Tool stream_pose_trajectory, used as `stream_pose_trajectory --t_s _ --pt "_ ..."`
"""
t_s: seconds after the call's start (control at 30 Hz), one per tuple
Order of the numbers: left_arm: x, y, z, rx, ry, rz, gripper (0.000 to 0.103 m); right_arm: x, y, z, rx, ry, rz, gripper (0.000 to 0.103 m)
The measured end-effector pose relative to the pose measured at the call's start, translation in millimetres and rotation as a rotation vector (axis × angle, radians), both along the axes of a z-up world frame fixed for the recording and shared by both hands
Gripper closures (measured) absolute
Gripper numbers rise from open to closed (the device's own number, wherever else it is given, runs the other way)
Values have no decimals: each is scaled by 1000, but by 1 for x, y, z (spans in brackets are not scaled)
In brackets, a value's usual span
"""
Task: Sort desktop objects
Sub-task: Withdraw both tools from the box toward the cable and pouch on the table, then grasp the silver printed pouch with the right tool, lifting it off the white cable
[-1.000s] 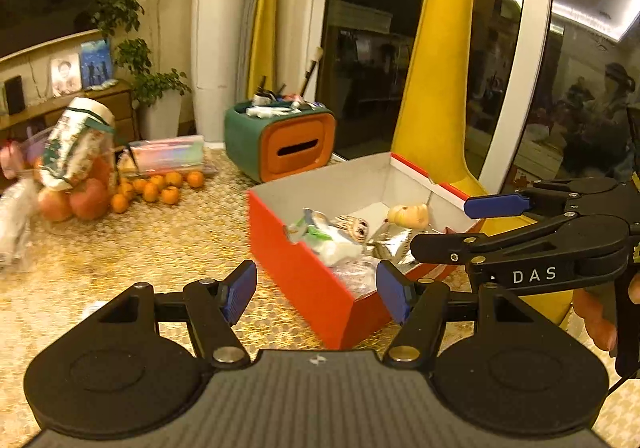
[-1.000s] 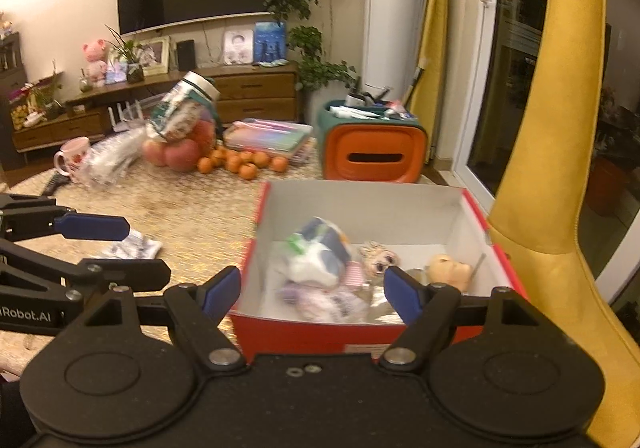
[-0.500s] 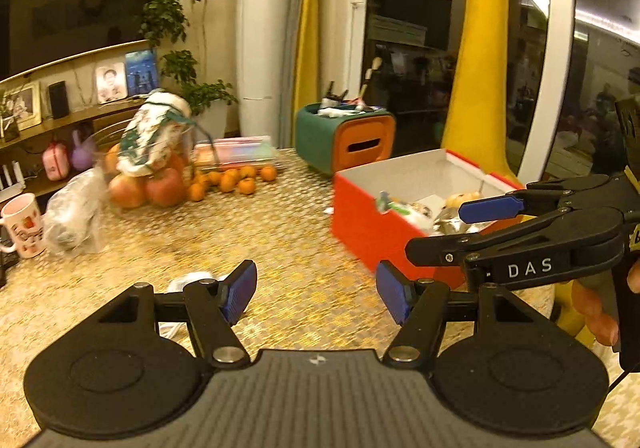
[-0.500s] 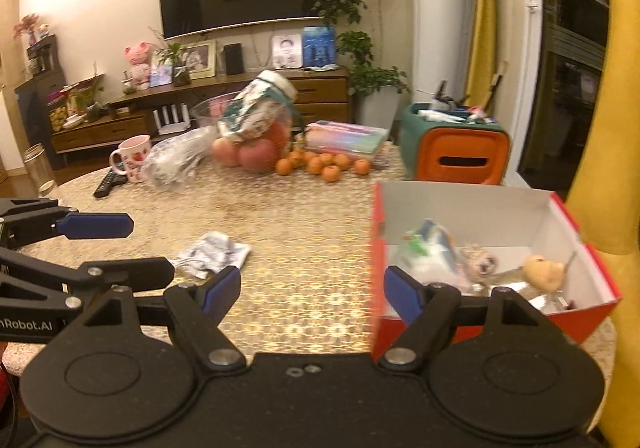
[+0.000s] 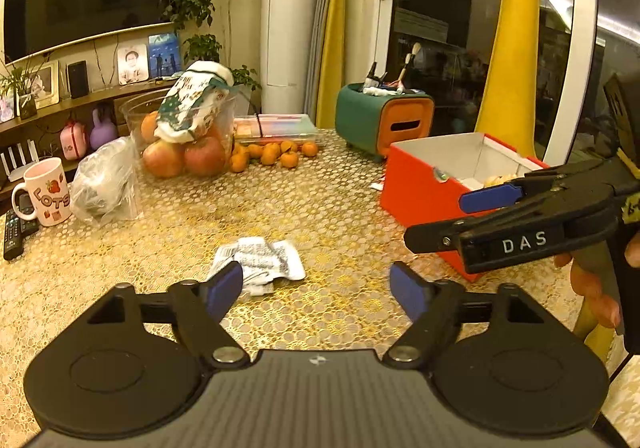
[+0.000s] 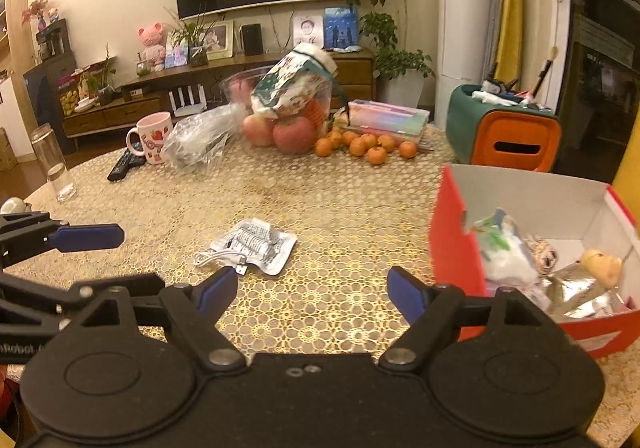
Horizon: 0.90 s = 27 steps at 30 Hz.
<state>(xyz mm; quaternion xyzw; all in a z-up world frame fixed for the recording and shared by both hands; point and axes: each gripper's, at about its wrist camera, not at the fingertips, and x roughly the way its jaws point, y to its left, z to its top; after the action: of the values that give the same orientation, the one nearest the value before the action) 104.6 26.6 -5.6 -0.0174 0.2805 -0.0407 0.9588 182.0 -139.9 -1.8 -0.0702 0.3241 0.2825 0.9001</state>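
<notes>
A crumpled white printed packet lies on the gold lace tablecloth, with a white USB cable curled at its near edge. My left gripper hovers just short of the packet; its jaws are opening and nothing is between them. My right gripper hangs to the right of the packet, jaws opening too, empty. The red box with white inside sits at the right and holds wrappers, a foil pack and a small toy. Each gripper shows from the side in the other's view.
At the back stand a clear bowl of apples with a printed bag, several small oranges, a plastic bag, a pink mug, remotes, a glass and a green-orange organiser. A yellow giraffe figure stands right.
Both views have swung left, away from over the red box toward the table's middle. The white packet and cable have come into view ahead. The left jaws stand wider apart than before.
</notes>
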Motion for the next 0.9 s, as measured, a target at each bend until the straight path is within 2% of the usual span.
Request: stream_pose_trajectory --t_s 0.27,0.5,0.57,0.9 --pt "14 23 -29 -24 23 19 19 21 31 -22 -28 26 28 16" --pt "31 39 -55 -45 51 57 14 42 50 -37 -43 36 42 15" --pt "37 42 -62 -55 49 72 0 48 55 -40 -49 38 52 15" --pt "65 45 -92 -61 101 104 0 78 78 -60 -84 61 101 15"
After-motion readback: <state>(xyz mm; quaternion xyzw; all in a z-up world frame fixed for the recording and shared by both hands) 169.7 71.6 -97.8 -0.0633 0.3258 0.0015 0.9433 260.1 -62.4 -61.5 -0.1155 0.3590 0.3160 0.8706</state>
